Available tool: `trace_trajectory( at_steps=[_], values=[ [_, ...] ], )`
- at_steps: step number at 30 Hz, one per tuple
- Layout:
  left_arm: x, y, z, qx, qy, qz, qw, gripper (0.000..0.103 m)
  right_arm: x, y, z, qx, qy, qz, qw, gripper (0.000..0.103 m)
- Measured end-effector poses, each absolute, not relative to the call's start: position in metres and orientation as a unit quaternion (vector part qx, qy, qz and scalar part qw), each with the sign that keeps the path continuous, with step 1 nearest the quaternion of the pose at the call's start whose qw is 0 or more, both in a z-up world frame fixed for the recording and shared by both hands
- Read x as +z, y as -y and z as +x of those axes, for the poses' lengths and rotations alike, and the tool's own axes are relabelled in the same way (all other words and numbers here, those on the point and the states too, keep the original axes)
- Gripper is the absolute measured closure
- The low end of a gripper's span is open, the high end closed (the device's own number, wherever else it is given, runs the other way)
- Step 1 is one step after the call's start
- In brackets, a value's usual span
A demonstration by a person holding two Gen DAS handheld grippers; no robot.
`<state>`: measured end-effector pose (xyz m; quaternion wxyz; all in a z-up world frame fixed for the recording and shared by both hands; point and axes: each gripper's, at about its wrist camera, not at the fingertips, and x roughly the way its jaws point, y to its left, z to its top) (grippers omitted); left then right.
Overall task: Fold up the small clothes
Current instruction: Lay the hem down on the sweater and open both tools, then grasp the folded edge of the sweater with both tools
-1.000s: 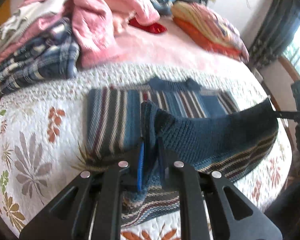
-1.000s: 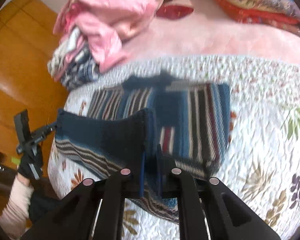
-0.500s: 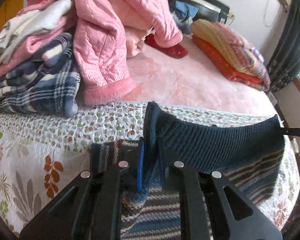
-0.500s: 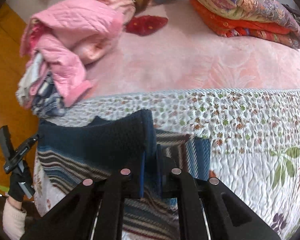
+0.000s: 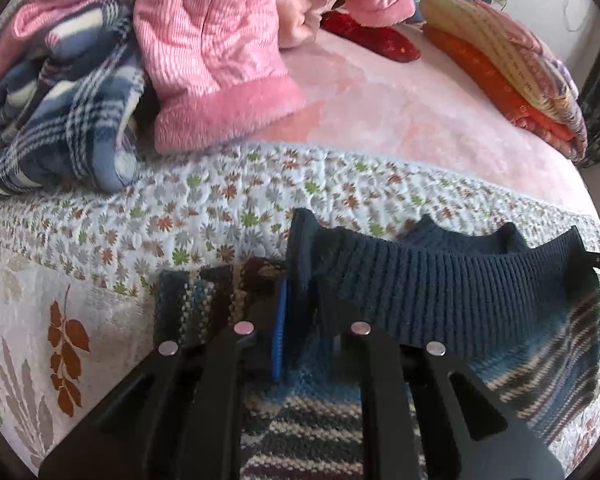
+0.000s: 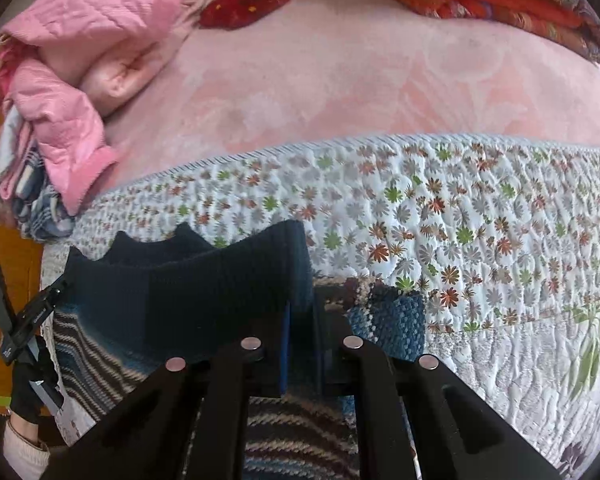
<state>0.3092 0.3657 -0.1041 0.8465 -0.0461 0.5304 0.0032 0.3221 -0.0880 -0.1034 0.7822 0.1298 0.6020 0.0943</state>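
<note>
While both grippers are clamping the sweater (image 5: pixel 440 280) hem, it is lying on the quilt (image 5: pixel 220 200) at the near side of the bed. Left gripper (image 5: pixel 300 320) fingers are pinching the ribbed navy band at its left corner; right gripper (image 6: pixel 300 320) fingers are pinching the same band at the right corner, so the band is stretching taut between them. Striped knit body is sitting under and beside the band, navy collar poking up behind it.

Quilt is white, stitched, printed with small flowers and big leaves. Behind it, a plush pink blanket (image 6: pixel 340 80) is covering the rest of the bed. Clothes pile (image 5: pixel 160 60) is sitting far left, just beyond the sweater: pink corduroy jacket with fleecy cuff, blue plaid fleece under it. Red cloth (image 5: pixel 372 38) is lying further back. Folded orange and patterned bedding (image 5: pixel 512 80) is stacking far right, well apart. Nothing is blocking the sweater.

In the right wrist view, a gloved hand (image 6: pixel 30 392) is gripping the left tool's handle.
</note>
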Motion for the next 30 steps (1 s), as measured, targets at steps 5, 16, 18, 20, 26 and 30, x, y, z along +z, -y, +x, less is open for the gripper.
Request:
trace_trajectory(
  at_steps=[5,16,18,20,26,30],
  values=[
    [-0.117,-0.378,0.308,0.019,-0.541,-0.071,0.838,0.086,-0.123,0.085,0.319,0.073,-0.619,0.118,0.773,0.084],
    [-0.051,-0.407,0.231,0.019,-0.536,-0.105,0.837,0.067,-0.055,0.115,0.237,0.079,-0.594,0.104,0.793,0.062],
    [-0.039,-0.405,0.207,0.008,-0.546,-0.101,0.832,0.061,-0.048,0.122,0.207,0.085,-0.6,0.12,0.787,0.058],
    [-0.029,-0.403,0.184,0.0,-0.551,-0.104,0.828,0.049,-0.049,0.125,0.189,0.092,-0.605,0.141,0.778,0.056],
    [-0.034,-0.389,0.138,-0.014,-0.546,-0.132,0.827,0.038,-0.069,0.135,0.149,0.081,-0.625,0.187,0.753,0.056],
    [-0.058,-0.381,0.143,-0.007,-0.561,-0.124,0.819,0.038,-0.09,0.13,0.149,0.067,-0.641,0.168,0.746,0.056]
  ],
)
